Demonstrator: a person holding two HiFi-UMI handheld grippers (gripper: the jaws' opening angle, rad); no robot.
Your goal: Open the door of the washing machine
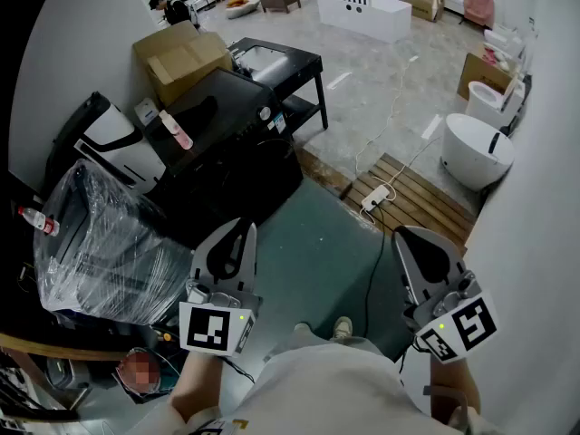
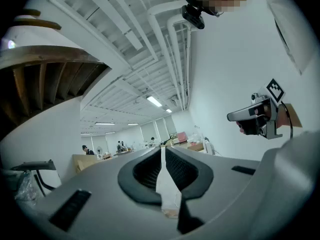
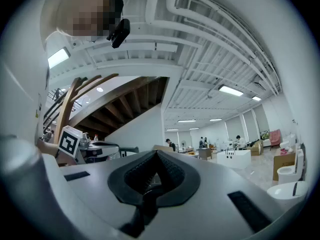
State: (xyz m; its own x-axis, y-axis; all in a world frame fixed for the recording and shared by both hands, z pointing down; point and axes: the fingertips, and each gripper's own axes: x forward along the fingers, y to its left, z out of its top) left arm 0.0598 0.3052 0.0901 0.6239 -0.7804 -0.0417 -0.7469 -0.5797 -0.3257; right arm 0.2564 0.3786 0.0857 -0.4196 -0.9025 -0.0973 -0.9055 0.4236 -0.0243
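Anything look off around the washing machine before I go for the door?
A loose bottle sits on top of the washing machine, and a cable trails from the power strip across the floor toward the person's shoe. Nothing looks spilled or broken.

The floor (image 1: pixel 317 261) is dark grey-green in the near zone and light grey tile farther out. A black washing machine (image 1: pixel 240 152) stands on it near the left wall. A black side table (image 1: pixel 294 66) stands just beside the machine on its far side. A plastic-wrapped unit (image 1: pixel 95 243) stands at the near left. A wooden slat platform (image 1: pixel 421 202) lies near the right wall, and a round white tub (image 1: pixel 476 152) stands beside it. A rectangular white tub (image 1: pixel 362 12) stands at the far end.
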